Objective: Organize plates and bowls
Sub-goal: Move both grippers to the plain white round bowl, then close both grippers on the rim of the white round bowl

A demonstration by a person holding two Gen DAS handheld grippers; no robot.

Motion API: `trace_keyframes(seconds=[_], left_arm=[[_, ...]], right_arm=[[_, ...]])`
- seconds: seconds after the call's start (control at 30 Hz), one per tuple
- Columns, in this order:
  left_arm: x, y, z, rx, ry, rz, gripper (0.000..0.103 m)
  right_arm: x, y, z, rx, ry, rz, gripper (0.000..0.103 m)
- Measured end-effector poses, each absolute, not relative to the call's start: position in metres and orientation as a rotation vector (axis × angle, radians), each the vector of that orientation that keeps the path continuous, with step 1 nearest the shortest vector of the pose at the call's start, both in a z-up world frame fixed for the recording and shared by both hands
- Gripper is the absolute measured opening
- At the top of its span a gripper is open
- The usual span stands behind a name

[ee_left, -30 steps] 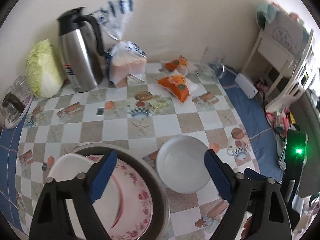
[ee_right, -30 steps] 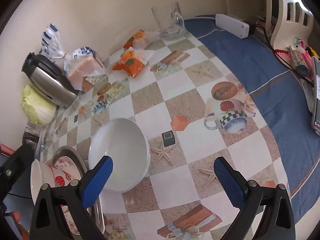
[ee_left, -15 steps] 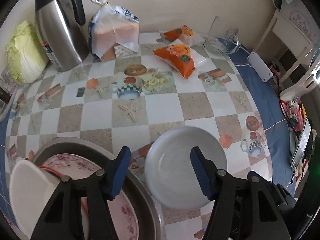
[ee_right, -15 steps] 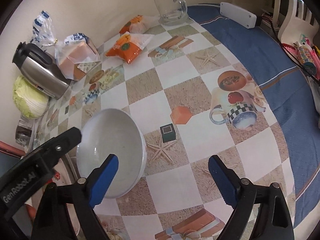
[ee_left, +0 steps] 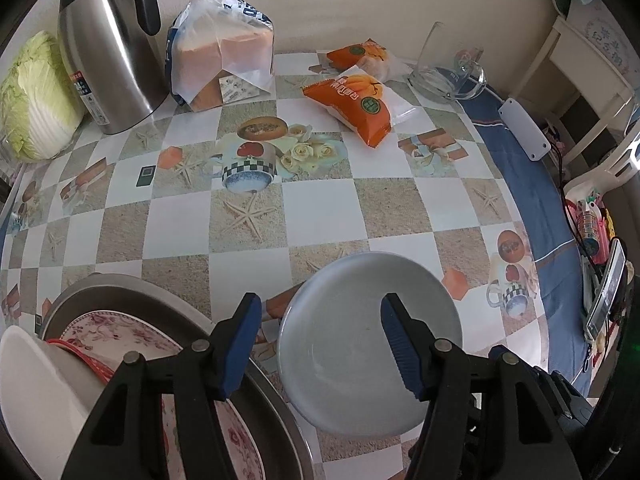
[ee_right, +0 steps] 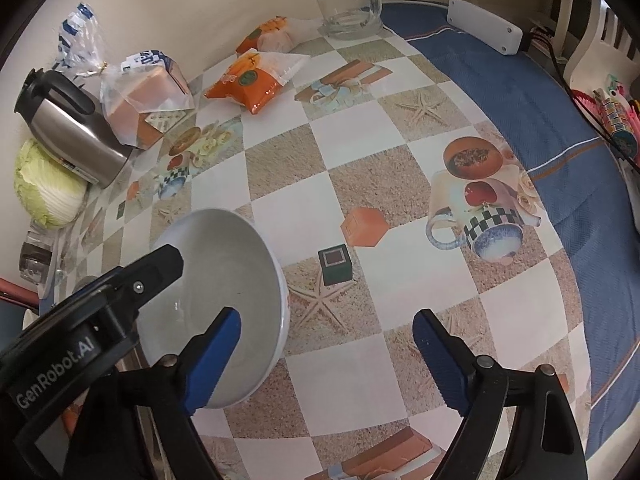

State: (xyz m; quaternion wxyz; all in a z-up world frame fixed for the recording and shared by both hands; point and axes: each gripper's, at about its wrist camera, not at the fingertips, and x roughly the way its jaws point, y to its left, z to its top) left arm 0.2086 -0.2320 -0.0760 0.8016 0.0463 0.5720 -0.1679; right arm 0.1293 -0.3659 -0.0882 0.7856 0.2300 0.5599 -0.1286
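A plain white bowl [ee_left: 352,360] stands on the checked tablecloth, just right of a metal basin [ee_left: 120,288]. The basin holds a floral plate [ee_left: 132,332] and a white bowl with a red rim [ee_left: 40,392]. My left gripper [ee_left: 320,344] points down over the plain bowl's left rim, one finger outside and one inside, pads clear of the wall. My right gripper [ee_right: 326,354] straddles the bowl's [ee_right: 224,280] right rim. Its jaws are closing, the left pad inside the bowl and the right over the table, neither touching. A left gripper finger [ee_right: 152,276] shows over the bowl's far side.
Along the back wall stand a steel kettle [ee_left: 108,48], a cabbage [ee_left: 36,100], a bagged loaf [ee_left: 224,52], orange snack packs [ee_left: 352,108] and a glass mug [ee_left: 448,68]. A white box [ee_left: 524,128] lies on the blue cloth at the table's right edge.
Both grippers have sunk toward the plain bowl. The left one shifted from above the basin to the bowl's left rim and narrowed its jaws. The right jaws have narrowed too.
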Motion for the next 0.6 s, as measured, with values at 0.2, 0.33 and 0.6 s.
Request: trace_keyframes(seconds=[0.2, 0.33, 0.6], left_arm=[[0.209, -0.232, -0.078, 0.098, 1.228, -0.362, 0.064], [0.208, -0.232, -0.077, 0.091, 1.230, -0.367, 0.064], [0.207, -0.232, -0.074, 0.079, 1.231, -0.374, 0.064]], right_arm=[[0.130, -0.369, -0.092, 0.464, 1.218, -0.326, 0.082], [0.129, -0.370, -0.093, 0.451, 1.219, -0.339, 0.079], [0.125, -0.379, -0.090, 0.430, 1.207, -0.395, 0.079]])
